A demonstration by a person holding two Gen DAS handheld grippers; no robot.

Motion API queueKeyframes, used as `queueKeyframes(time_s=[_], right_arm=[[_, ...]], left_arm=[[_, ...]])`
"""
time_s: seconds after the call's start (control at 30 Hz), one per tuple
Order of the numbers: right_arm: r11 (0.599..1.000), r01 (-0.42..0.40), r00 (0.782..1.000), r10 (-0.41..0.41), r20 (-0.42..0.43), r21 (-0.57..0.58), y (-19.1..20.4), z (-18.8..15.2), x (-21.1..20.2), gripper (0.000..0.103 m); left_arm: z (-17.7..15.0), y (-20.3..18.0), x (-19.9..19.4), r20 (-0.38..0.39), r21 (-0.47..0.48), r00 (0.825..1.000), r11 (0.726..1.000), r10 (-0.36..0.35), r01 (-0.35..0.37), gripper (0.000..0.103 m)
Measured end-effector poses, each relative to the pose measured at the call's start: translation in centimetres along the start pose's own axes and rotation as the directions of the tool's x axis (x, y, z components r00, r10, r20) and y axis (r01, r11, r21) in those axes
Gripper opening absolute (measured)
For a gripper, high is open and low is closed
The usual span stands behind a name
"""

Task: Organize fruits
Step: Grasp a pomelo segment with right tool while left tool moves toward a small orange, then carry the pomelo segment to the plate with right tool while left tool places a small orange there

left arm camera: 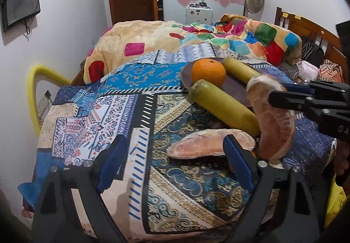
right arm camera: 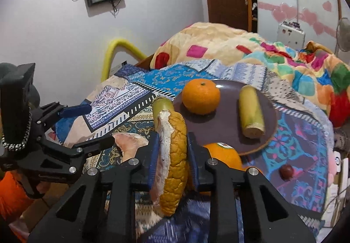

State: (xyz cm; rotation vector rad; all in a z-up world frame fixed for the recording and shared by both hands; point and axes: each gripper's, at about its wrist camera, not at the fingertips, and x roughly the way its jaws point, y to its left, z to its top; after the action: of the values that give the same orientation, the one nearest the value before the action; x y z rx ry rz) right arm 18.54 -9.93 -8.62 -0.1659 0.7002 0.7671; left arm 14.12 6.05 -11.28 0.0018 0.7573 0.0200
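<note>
Pomelo wedge (right arm camera: 172, 168), pithy, bumpy yellow rind

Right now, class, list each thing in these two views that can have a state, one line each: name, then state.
right gripper: shut on a pomelo wedge
pomelo wedge: held upright, rind facing right
left gripper: open, holding nothing
second pomelo wedge: lying on the cloth
plate: holds an orange and one cane piece
orange: whole, unpeeled
second cane piece: leaning over the plate's rim
</note>
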Motion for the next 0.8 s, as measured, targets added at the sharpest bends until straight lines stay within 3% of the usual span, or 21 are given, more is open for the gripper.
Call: queueKeyframes(time_s=[0.4, 0.63, 0.8], right_arm=[[0.992, 0.115, 0.991, -0.118, 0.062, 0.045, -2.5, -2.5, -6.7, 0.021], [0.987, 0.139, 0.987, -0.144, 0.067, 0.081, -4.2, -3.7, -7.9, 0.021], [0.986, 0.141, 0.987, -0.147, 0.069, 0.089, -4.7, -4.5, -8.3, 0.021]], left_arm=[[-1.4, -3.7, -0.1, -0.042, 0.010, 0.995, 0.996, -0.089, 0.090, 0.089], [-2.3, -5.3, 2.3, -0.108, -0.008, 0.988, 0.994, -0.106, 0.106, 0.069], [-2.4, -5.8, 3.4, -0.114, -0.020, 0.989, 0.996, -0.093, 0.091, 0.054]])
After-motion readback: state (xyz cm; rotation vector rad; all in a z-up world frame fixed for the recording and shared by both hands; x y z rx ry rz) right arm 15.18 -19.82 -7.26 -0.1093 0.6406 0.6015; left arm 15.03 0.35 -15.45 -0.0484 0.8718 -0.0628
